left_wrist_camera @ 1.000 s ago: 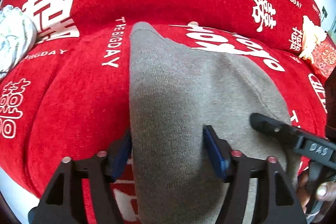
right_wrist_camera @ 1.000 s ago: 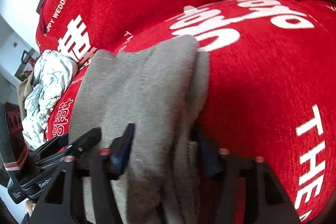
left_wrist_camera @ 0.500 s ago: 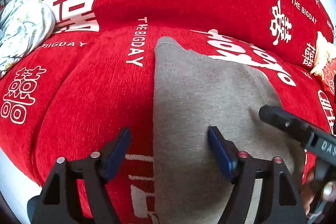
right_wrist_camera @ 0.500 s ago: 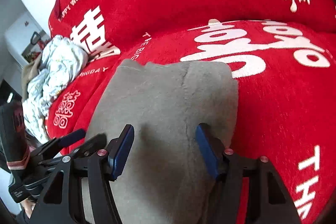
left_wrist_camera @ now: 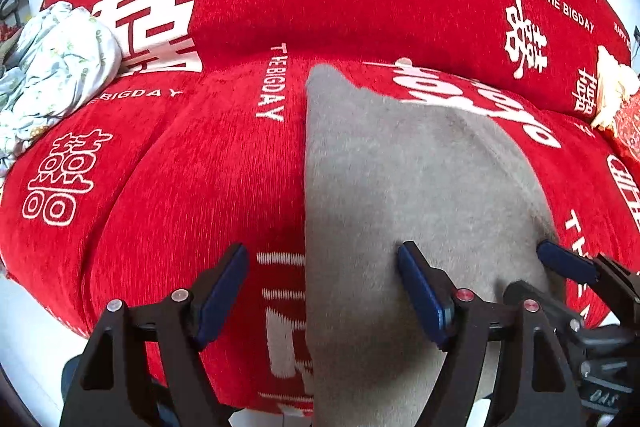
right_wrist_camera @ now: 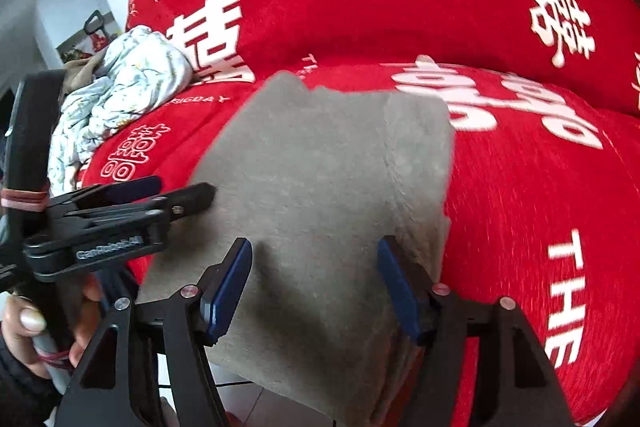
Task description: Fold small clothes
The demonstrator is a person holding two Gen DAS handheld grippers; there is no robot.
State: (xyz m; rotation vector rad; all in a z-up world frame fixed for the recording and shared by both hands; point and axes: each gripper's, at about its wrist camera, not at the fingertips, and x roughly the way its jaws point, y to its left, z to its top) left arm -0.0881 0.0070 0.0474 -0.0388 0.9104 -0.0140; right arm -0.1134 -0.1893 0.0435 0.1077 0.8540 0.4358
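On the red sofa seat [left_wrist_camera: 192,187], a folded grey garment [left_wrist_camera: 400,195] is laid flat, its near end hanging over the front edge. Above it the left gripper [left_wrist_camera: 324,291] is tilted downward, jaws spread and just widened, with nothing pinched; the garment's left edge is seen below the gap. The right gripper [right_wrist_camera: 314,287] is angled down over the garment's near part, jaws likewise just widened and released, cloth lying beneath them. A hand [right_wrist_camera: 28,323] is seen on the left handle. A pale bundle [right_wrist_camera: 120,95] is piled against the backrest.
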